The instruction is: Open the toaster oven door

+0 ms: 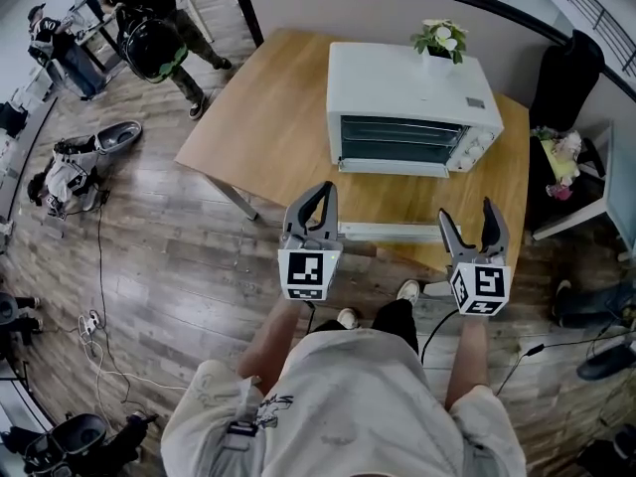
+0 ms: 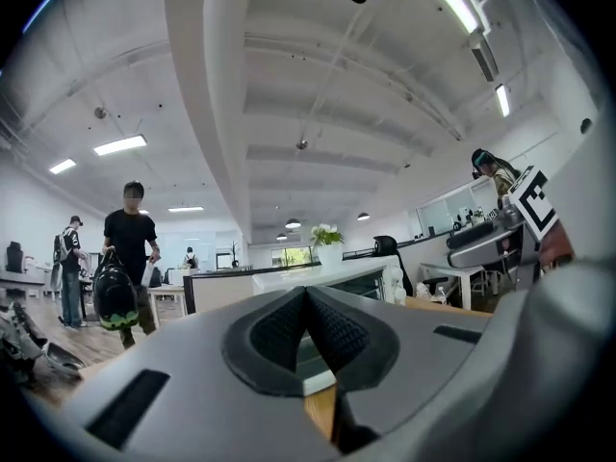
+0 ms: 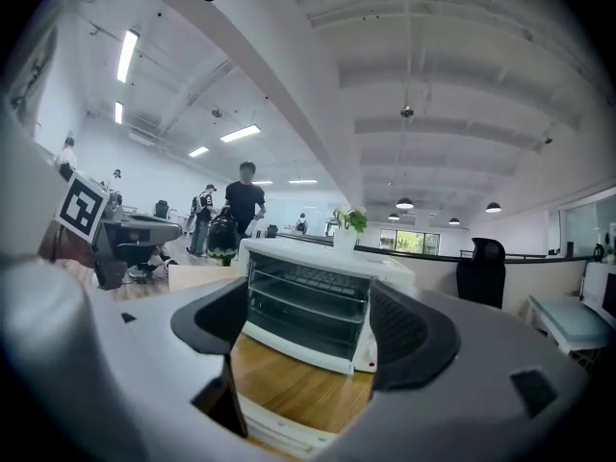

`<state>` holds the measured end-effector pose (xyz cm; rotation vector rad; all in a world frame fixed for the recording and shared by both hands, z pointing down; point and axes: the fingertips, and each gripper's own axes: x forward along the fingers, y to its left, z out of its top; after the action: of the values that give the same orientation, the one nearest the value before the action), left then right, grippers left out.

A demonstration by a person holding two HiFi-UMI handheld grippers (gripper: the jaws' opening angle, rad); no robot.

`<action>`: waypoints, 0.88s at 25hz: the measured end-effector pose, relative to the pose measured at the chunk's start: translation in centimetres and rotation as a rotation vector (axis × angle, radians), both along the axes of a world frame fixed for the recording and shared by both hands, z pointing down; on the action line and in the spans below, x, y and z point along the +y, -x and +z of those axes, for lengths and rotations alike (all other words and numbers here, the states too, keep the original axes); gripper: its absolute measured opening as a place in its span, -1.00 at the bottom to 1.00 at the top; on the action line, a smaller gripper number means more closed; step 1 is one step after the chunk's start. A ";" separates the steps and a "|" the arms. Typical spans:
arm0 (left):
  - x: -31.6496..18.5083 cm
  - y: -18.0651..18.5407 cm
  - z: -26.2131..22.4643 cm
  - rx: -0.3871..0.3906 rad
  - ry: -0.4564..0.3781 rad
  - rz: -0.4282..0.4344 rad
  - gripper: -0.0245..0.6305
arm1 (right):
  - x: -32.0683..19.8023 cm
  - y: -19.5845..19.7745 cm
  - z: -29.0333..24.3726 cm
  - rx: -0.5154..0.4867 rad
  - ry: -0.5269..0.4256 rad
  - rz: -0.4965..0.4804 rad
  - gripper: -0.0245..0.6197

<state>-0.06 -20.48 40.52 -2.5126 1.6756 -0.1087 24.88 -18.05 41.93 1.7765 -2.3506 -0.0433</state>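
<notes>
Now my left gripper (image 1: 320,192) is pinched shut, my right gripper (image 1: 465,212) wide open, both empty, short of the white metal toaster oven (image 1: 407,117) on the wooden table (image 1: 258,127); a hard pull might slide it.

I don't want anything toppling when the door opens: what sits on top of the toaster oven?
On the toaster oven, at its far right corner, stands a small potted plant; nothing else stands there. The spot under the pot is covered.
</notes>
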 end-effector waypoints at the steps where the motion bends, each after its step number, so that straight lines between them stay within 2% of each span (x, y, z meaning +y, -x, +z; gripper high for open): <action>1: 0.0 0.2 -0.8 0.004 -0.025 -0.004 -0.88 | -0.1 -0.1 -0.7 -0.002 -0.019 0.003 0.34; 4: -0.1 0.8 -2.7 -0.004 -0.096 -0.020 -0.88 | -0.2 -0.4 -2.6 -0.010 -0.069 0.013 0.34; 6: -0.1 1.1 -3.2 -0.012 -0.111 -0.032 -0.88 | -0.2 -0.4 -3.2 -0.005 -0.084 0.012 0.34; 17: 0.0 1.1 -2.7 -0.003 -0.092 -0.046 -0.88 | -0.2 -0.7 -2.8 -0.006 -0.078 0.005 0.32; 22: -0.2 0.5 -2.5 0.000 -0.087 -0.036 -0.88 | 0.0 -1.0 -2.7 -0.005 -0.082 0.007 0.06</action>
<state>-0.56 -20.69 38.06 -2.4204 1.6885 -0.0379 25.91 -18.07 39.21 1.8234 -2.3790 -0.1364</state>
